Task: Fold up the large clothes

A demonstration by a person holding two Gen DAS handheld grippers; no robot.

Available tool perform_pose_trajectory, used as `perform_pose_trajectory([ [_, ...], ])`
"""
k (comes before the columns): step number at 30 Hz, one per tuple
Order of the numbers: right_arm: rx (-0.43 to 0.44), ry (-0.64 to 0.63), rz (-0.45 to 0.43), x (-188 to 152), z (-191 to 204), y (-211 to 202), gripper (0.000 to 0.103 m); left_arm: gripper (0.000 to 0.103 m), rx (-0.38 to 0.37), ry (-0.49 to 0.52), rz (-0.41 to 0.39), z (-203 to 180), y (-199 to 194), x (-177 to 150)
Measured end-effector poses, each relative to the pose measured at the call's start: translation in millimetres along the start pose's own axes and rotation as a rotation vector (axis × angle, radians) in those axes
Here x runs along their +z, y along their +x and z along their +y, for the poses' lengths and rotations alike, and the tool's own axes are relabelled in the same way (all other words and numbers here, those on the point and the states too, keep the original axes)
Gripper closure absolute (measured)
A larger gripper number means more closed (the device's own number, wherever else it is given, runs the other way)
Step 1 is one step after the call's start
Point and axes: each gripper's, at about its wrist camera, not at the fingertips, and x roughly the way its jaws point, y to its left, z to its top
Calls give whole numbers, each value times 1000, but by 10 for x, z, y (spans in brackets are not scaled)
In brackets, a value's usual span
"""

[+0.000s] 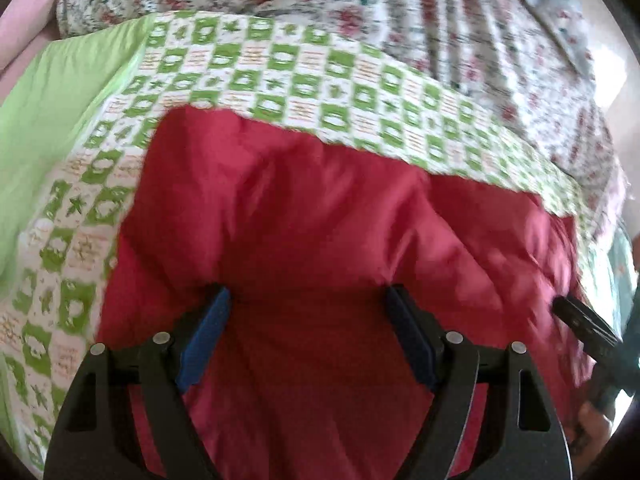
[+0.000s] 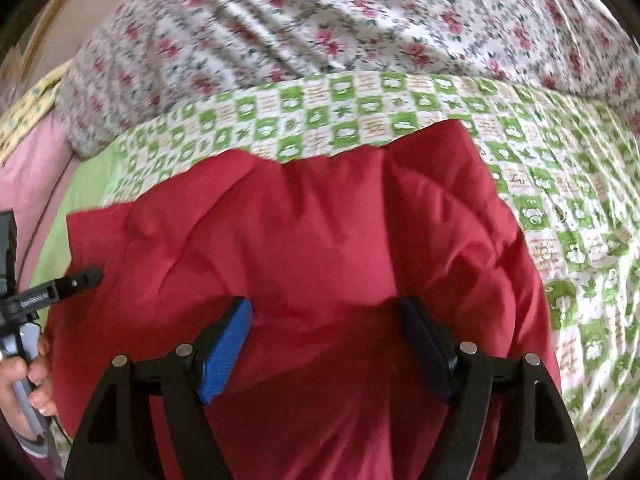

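A red padded garment [image 1: 320, 216] lies spread on a green-and-white checked bedsheet [image 1: 280, 68]. My left gripper [image 1: 308, 300] is open just above the garment's near part, its blue-padded fingers wide apart with red cloth between and below them. My right gripper [image 2: 326, 312] is open in the same way over the garment [image 2: 304, 240], more to the right. The right gripper's finger shows at the right edge of the left wrist view [image 1: 584, 320]. The left gripper [image 2: 86, 276] shows at the left of the right wrist view, at the garment's left edge.
A bunched floral quilt [image 2: 320, 24] lies along the far side of the bed. A plain green cloth [image 1: 60, 120] and a pink pillow [image 1: 24, 28] are at the far left. The checked sheet [image 2: 560, 200] runs to the right of the garment.
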Motion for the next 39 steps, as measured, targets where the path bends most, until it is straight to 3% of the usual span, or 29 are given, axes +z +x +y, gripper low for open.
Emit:
perform_pose_trajectory([
  [8, 64, 156, 9, 102, -311, 205, 26, 21, -6, -109, 10, 254, 277, 180],
  [13, 92, 224, 5, 121, -446, 241, 26, 22, -3, -80, -2, 228, 107, 159],
  [15, 89, 221, 2, 111, -451, 237, 26, 22, -15, -53, -29, 189, -116, 59],
  [20, 80, 215, -4, 110, -448, 237, 26, 22, -126, 40, -91, 10, -749, -409],
  [27, 73, 227, -38, 71, -411, 56, 29, 22, -205, 117, -47, -218, -1039, -1039],
  [30, 37, 181, -87, -28, -292, -291, 28, 22, -207, 122, -40, -241, -1064, -1110],
  [34, 57, 77, -141, -343, -15, -785, 26, 22, -176, 146, -34, -290, -1012, -1187],
  [39, 59, -81, -117, -851, 402, -1003, 26, 22, -112, 184, -34, -353, -900, -1293],
])
